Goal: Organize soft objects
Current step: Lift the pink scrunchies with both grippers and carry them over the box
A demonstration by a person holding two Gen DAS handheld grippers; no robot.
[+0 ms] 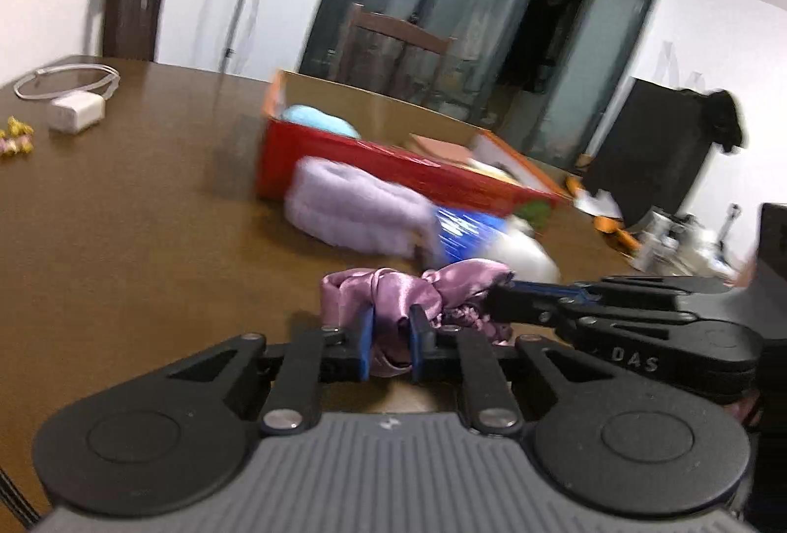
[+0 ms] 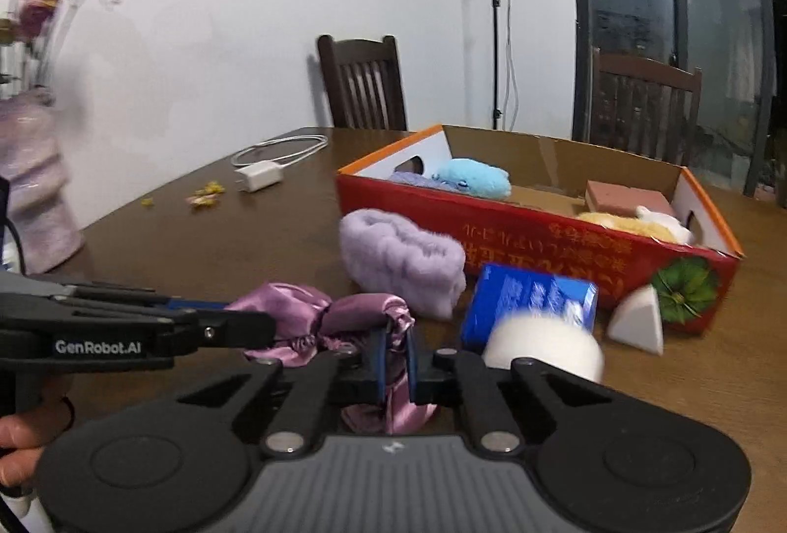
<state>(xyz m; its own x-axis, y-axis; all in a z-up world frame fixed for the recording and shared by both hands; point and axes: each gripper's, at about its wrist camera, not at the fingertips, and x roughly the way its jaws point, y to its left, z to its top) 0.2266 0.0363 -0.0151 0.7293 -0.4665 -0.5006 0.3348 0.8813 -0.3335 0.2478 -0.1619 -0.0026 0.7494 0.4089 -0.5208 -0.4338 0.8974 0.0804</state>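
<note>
Two grippers, both clamped on one shiny mauve satin scrunchie [image 1: 418, 294]: left gripper [image 1: 388, 348] pinches one end, right gripper [image 2: 396, 358] other end, cloth held between them just in front of red cardboard box [image 2: 531, 237].

One fluffy lilac headband [image 2: 401, 260] touching box front wall; one blue packet [image 2: 529, 304] and two white foam pieces [image 2: 637, 319] beside it.

Inside box: one blue plush [image 2: 474, 178], one pink block [image 2: 622, 196]; others half hidden by wall.

Left view motion-blurred.

Brown wooden table [image 2: 196, 247]; white charger with cable [image 2: 258, 178] behind box, two dark chairs [image 2: 364, 85] beyond, white wall.
</note>
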